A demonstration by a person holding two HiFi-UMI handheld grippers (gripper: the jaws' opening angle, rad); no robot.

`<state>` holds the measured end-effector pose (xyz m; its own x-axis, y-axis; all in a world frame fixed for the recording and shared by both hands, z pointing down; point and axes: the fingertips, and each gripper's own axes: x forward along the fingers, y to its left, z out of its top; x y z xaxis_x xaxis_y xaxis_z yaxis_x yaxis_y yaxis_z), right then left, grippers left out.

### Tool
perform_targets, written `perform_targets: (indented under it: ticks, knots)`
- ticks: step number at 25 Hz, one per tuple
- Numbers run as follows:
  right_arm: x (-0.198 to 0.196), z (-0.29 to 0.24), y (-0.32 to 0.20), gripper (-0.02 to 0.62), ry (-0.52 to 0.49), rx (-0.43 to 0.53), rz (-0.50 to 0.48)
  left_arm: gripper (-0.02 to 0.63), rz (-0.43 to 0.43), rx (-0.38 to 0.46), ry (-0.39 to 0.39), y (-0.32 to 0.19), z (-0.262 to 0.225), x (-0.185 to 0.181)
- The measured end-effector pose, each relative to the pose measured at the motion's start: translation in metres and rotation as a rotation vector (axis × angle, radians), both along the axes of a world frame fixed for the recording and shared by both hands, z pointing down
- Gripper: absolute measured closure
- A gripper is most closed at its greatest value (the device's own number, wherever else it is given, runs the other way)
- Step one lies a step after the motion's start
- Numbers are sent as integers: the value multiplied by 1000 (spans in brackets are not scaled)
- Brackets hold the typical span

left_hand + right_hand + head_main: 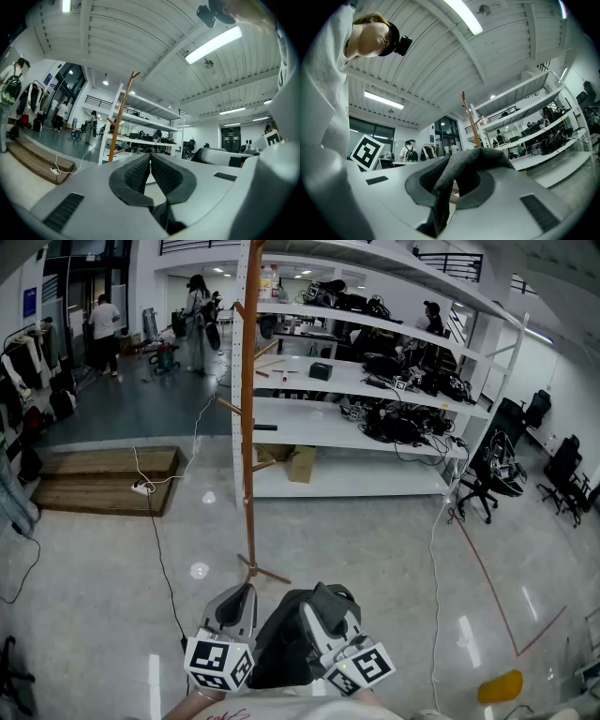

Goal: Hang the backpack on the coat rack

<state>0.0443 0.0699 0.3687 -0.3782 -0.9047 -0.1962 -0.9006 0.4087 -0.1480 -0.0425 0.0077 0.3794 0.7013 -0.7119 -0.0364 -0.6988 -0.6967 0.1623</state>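
While backpack point(286, 648) hangs on near side of coat rack point(248, 427), just short of rack's foot, R claw point(325, 606) is clamped on its grey top fabric. Bag drops dark below claw, top end up, long axis approx upright (judged, body mostly hidden). L claw point(238, 604) just beside it, pads together, nothing seen betw them. Rack stands straight ahead of both claws, R one carrying load. Its pegs point(232, 407) sit well up pole, so lift reqd.

Dark backpack point(279, 648) held low, perhaps by its grey strap point(464, 164), upright wooden coat rack point(248, 427) beyond
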Motion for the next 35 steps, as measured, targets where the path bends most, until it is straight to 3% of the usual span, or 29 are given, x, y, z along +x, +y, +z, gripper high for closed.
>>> perform_targets:
  ticks: [22,35]
  knots:
    - [16,-9,-4,560,-18,39,-11,586,-3,-5,-5,-7,5,9]
    - [50,-32,-3,560,21,70,-84,586,-133,10,7,-22,-4,9]
